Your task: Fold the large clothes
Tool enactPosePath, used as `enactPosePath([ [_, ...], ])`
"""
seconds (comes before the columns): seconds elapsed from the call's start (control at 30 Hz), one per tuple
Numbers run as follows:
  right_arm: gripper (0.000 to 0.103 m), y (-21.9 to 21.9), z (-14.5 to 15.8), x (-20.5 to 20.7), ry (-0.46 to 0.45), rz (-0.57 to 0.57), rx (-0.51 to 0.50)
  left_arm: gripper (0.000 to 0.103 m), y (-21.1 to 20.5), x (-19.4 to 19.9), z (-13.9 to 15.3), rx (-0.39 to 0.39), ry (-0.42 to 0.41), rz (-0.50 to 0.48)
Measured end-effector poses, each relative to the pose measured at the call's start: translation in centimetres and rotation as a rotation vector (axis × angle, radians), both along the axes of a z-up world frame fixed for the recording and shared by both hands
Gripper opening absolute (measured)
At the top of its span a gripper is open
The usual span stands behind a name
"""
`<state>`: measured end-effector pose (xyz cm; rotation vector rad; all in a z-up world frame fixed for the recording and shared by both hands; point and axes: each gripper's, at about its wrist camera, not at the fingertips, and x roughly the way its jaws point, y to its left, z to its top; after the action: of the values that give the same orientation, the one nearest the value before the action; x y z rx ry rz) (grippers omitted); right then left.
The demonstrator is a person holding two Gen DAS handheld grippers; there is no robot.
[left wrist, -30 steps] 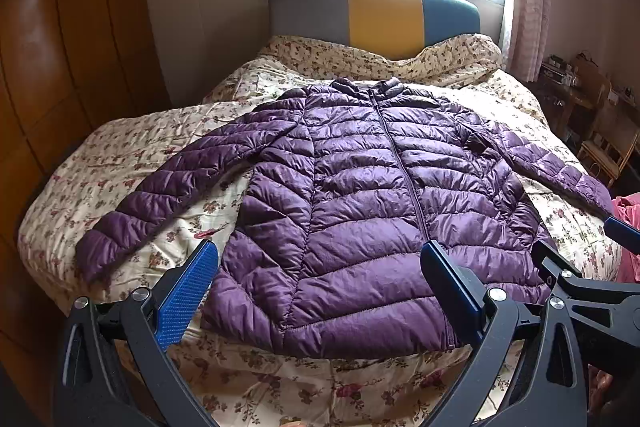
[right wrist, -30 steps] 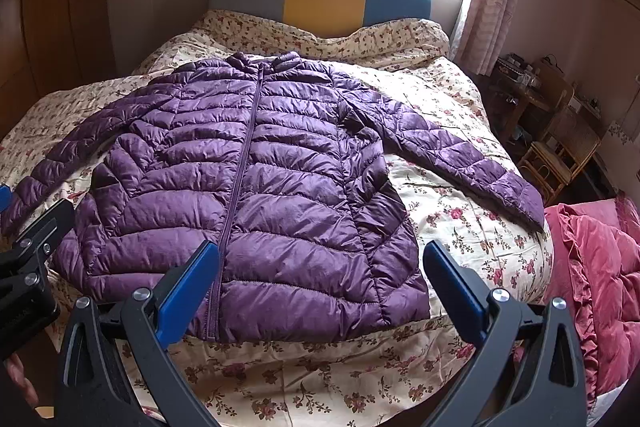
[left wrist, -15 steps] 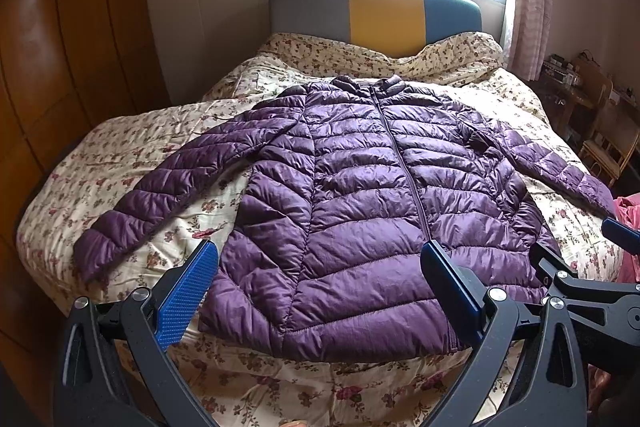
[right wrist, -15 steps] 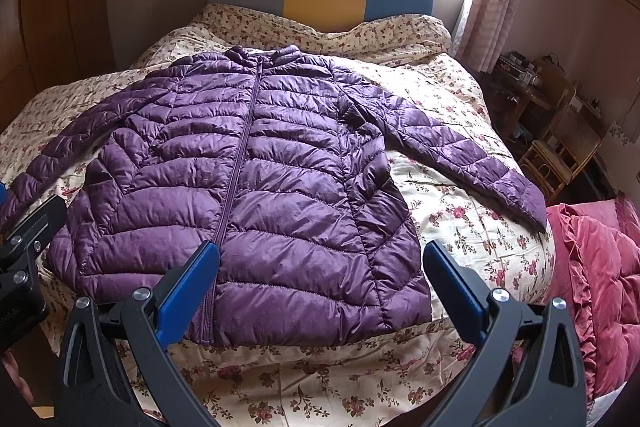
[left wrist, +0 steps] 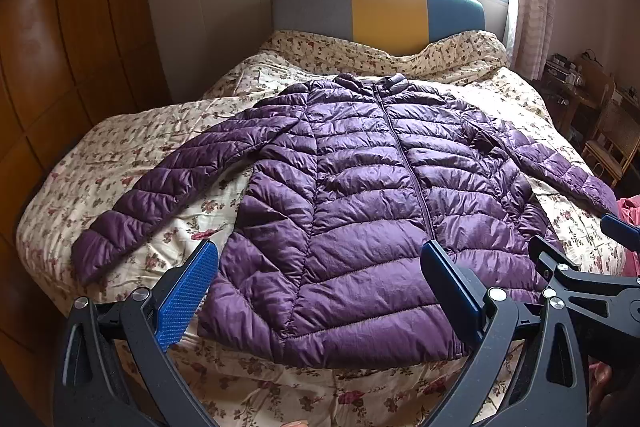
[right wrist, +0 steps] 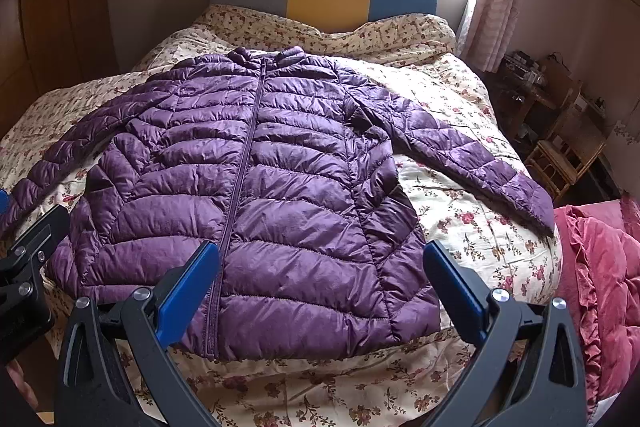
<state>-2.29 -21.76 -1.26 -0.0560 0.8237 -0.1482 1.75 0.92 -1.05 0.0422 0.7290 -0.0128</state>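
A purple quilted down jacket (left wrist: pixel 360 195) (right wrist: pixel 256 187) lies flat and zipped on the bed, front up, collar toward the headboard and both sleeves spread outward. My left gripper (left wrist: pixel 320 267) hovers open above the hem's left half, holding nothing. My right gripper (right wrist: pixel 320 267) is open too, above the hem's right half, empty. The right gripper's black frame (left wrist: pixel 580 283) shows at the right of the left wrist view. In the right wrist view the left gripper's frame (right wrist: pixel 28 259) sits at the left edge.
The bed carries a floral cream quilt (left wrist: pixel 140 163) (right wrist: pixel 460 211) and a grey, yellow and blue headboard (left wrist: pixel 380 11). A wooden wardrobe (left wrist: pixel 60 47) stands left. Wooden chairs and a cluttered table (right wrist: pixel 560 131) stand right, with a pink ruffled blanket (right wrist: pixel 600 287) by the bed corner.
Both grippers have crept forward and a little higher toward the jacket; the jacket sits slightly lower and larger in each view. Neither gripper's opening has changed.
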Motion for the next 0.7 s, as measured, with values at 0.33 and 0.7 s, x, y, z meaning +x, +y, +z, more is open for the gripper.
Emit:
enactPosePath([
  [0.33,0.101,-0.18,-0.26,0.3,0.004,-0.003,0.008,0.1,0.05,0.2,-0.15,-0.006,-0.001,0.003],
  [0.7,0.101,-0.26,-0.29,0.33,0.006,-0.004,0.013,0.1,0.1,0.26,-0.17,-0.007,-0.001,0.001],
])
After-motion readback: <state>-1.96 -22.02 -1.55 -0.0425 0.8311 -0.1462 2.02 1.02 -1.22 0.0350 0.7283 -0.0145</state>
